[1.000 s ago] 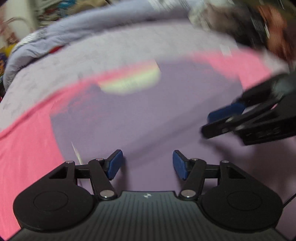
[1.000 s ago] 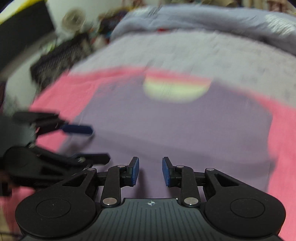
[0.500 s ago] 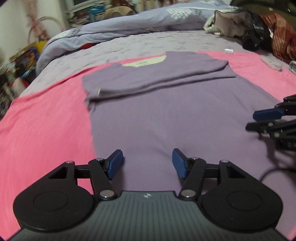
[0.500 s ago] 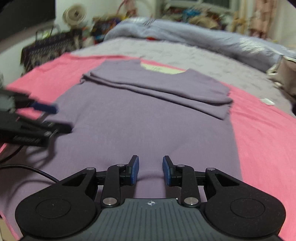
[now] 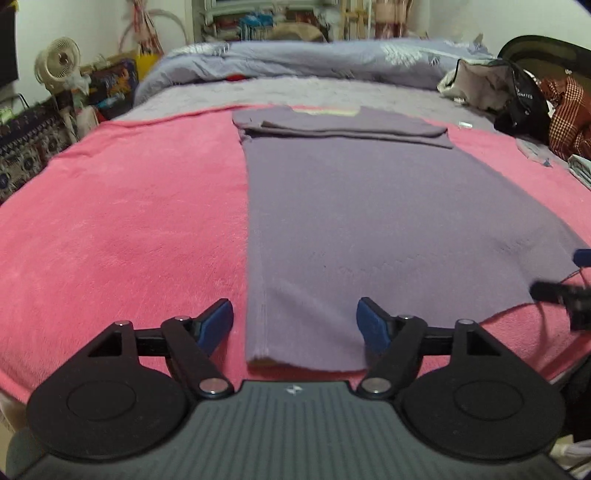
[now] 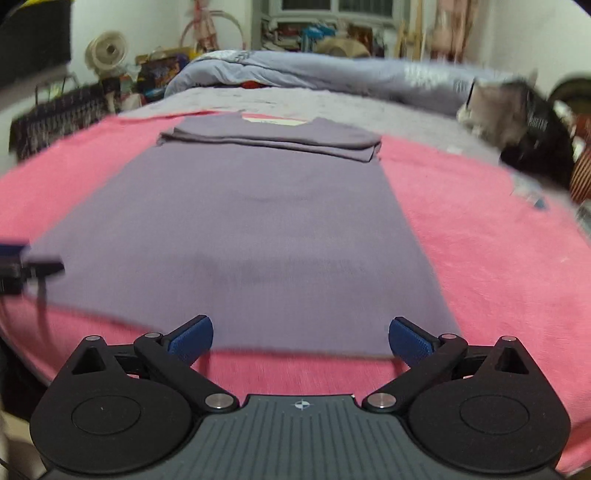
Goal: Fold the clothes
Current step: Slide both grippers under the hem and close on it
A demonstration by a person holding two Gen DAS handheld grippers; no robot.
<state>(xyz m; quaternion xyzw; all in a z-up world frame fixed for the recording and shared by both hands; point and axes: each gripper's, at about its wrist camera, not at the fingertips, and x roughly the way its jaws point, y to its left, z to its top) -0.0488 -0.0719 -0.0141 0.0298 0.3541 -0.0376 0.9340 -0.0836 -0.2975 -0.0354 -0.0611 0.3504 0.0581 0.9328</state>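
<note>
Both tongs poised at the shirt hem, jaws opening, nothing gripped.
Left wrist: left gripper (image 5: 294, 326) straddles the purple T-shirt's (image 5: 369, 206) near-left corner on the pink blanket (image 5: 129, 221). Right wrist: right gripper (image 6: 300, 339) spreads wide short of the hem; pinching blanket with cloth would spoil the fold.

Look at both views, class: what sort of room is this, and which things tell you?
Most likely a lived-in bedroom: a bed under a pink blanket, a rumpled duvet at its far end, and cluttered shelves by the wall.
</note>
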